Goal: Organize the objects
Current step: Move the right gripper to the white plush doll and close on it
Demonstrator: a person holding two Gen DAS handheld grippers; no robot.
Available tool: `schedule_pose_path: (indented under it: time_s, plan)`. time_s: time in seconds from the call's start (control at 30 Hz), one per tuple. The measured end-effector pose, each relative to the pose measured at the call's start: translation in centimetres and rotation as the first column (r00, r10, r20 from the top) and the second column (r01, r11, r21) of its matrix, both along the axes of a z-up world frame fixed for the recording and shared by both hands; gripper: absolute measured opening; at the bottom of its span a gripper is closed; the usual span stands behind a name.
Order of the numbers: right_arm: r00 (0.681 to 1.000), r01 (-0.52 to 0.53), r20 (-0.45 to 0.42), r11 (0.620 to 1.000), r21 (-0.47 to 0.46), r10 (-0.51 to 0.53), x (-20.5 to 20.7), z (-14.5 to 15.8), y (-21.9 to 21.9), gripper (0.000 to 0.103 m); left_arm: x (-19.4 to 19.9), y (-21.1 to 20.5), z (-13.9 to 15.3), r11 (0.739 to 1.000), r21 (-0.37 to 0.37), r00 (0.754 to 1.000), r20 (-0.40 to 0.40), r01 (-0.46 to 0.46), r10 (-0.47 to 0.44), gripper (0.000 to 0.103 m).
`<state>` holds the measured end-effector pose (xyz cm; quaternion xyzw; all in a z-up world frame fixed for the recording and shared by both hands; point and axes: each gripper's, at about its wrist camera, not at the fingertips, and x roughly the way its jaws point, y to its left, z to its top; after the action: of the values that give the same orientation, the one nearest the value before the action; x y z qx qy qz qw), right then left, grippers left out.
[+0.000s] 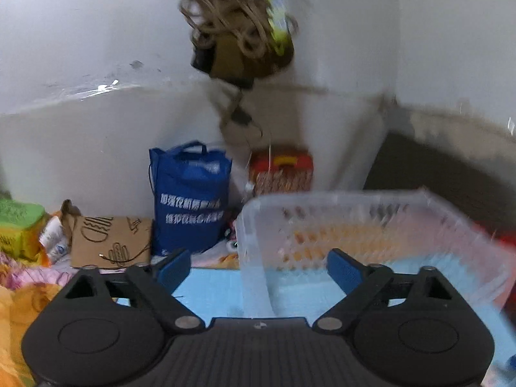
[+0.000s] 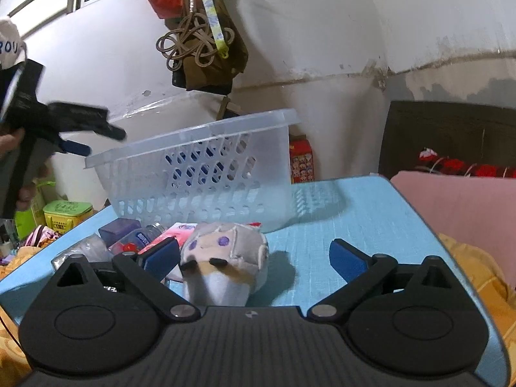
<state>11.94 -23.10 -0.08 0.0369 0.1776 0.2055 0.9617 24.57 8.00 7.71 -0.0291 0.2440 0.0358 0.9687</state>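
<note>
Both spread, gripping nothing: right gripper (image 2: 254, 258) straddling plush toy (image 2: 225, 258); left gripper (image 1: 258, 267) facing basket (image 1: 371, 225) (likely destination).

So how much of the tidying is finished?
Barely begun. The basket looks empty on the blue table. Both grippers, left and right, have jaws open, holding nothing. The plush doll, bottle and small packets beside it are still on the table, outside the basket.

White Chinese print — blurred — on blue bag (image 1: 190, 200); "ROU" on cap (image 2: 9, 43)
</note>
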Motion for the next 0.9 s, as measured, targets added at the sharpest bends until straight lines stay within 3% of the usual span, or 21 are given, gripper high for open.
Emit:
schedule_pose_path:
  time_s: [0.1, 0.2, 0.4, 0.5, 0.67, 0.73, 0.9]
  plan:
    - [1.0, 0.005, -0.003, 1.0, -0.008, -0.005, -0.1, 0.0, -0.1, 0.102, 1.3, -0.9, -1.1, 0.996, 0.087, 0.999, -0.033, -0.008, 0.01, 0.083]
    - [1.0, 0.015, 0.004, 1.0, -0.013, -0.015, -0.4, 0.3, -0.3, 0.102, 1.7, -0.8, -1.9, 0.997, 0.079, 0.998, -0.057, 0.022, -0.017, 0.079]
    - [0.999, 0.04, -0.003, 0.998, -0.046, -0.04, -0.5, 0.4, 0.1, 0.102, 2.0, -0.8, -2.1, 0.994, 0.098, 0.999, -0.029, 0.038, -0.035, 0.073]
    - [0.999, 0.052, 0.004, 0.997, -0.056, -0.052, -0.7, 0.5, 0.5, 0.102, 2.5, -1.1, -2.3, 0.992, 0.123, 0.999, -0.015, 0.032, -0.031, 0.054]
    - [0.998, 0.059, 0.017, 0.997, -0.053, -0.058, -1.3, 0.2, 1.1, 0.102, 2.4, -0.8, -2.7, 0.988, 0.153, 0.999, 0.045, -0.001, -0.006, 0.036]
    - [0.998, 0.067, 0.012, 0.996, -0.061, -0.066, -1.4, 0.0, 1.3, 0.102, 2.3, -0.3, -3.0, 0.991, 0.13, 0.998, 0.052, 0.011, -0.018, 0.027]
    - [0.996, 0.082, 0.027, 0.994, -0.075, -0.08, -2.0, 0.3, 1.2, 0.102, 1.9, -0.5, -2.9, 0.989, 0.148, 0.997, 0.066, 0.024, -0.034, 0.026]
